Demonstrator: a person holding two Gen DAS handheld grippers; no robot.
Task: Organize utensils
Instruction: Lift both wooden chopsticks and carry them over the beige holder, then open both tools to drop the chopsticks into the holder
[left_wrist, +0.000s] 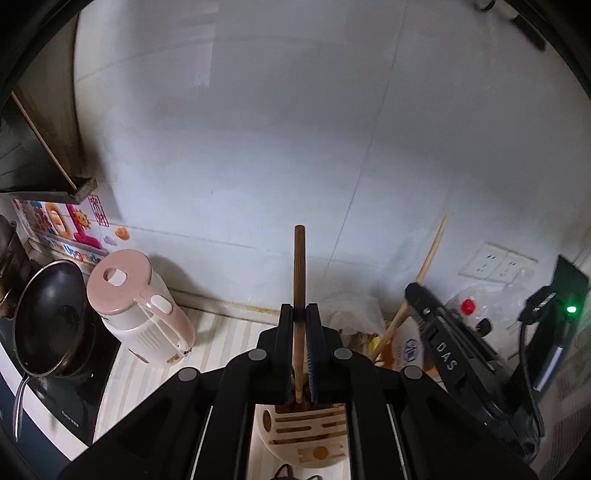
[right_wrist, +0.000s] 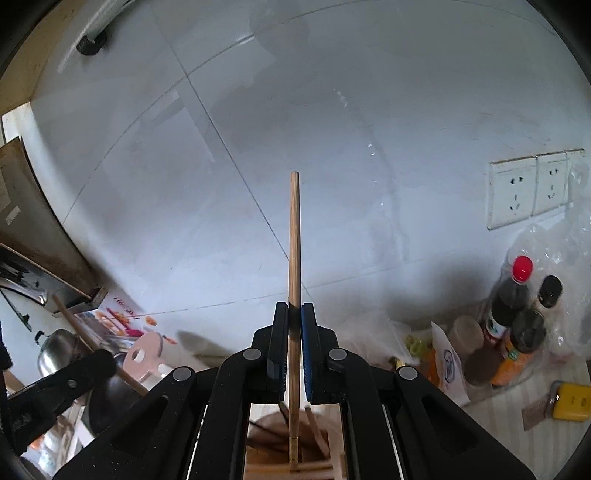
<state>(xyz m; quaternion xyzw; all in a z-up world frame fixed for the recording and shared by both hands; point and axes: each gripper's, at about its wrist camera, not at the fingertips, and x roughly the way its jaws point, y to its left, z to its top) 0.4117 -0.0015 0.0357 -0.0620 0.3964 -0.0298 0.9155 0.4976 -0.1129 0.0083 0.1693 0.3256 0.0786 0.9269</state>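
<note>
My left gripper (left_wrist: 299, 314) is shut on a dark brown chopstick (left_wrist: 299, 266) that stands upright over a cream slotted utensil holder (left_wrist: 303, 432). My right gripper (right_wrist: 294, 314) is shut on a lighter wooden chopstick (right_wrist: 294, 236), also upright, its lower end among several chopsticks in the holder (right_wrist: 291, 450). The right gripper (left_wrist: 436, 325) and its chopstick (left_wrist: 424, 269) also show at the right of the left wrist view. The left gripper (right_wrist: 62, 384) with its chopstick (right_wrist: 85, 339) shows at the lower left of the right wrist view.
A pink kettle (left_wrist: 136, 306) and a black wok (left_wrist: 51, 317) on a cooktop stand left of the holder. Sauce bottles (right_wrist: 513, 314), plastic bags and a yellow object (right_wrist: 572, 400) sit at the right. Wall sockets (right_wrist: 532, 184) are on the tiled wall behind.
</note>
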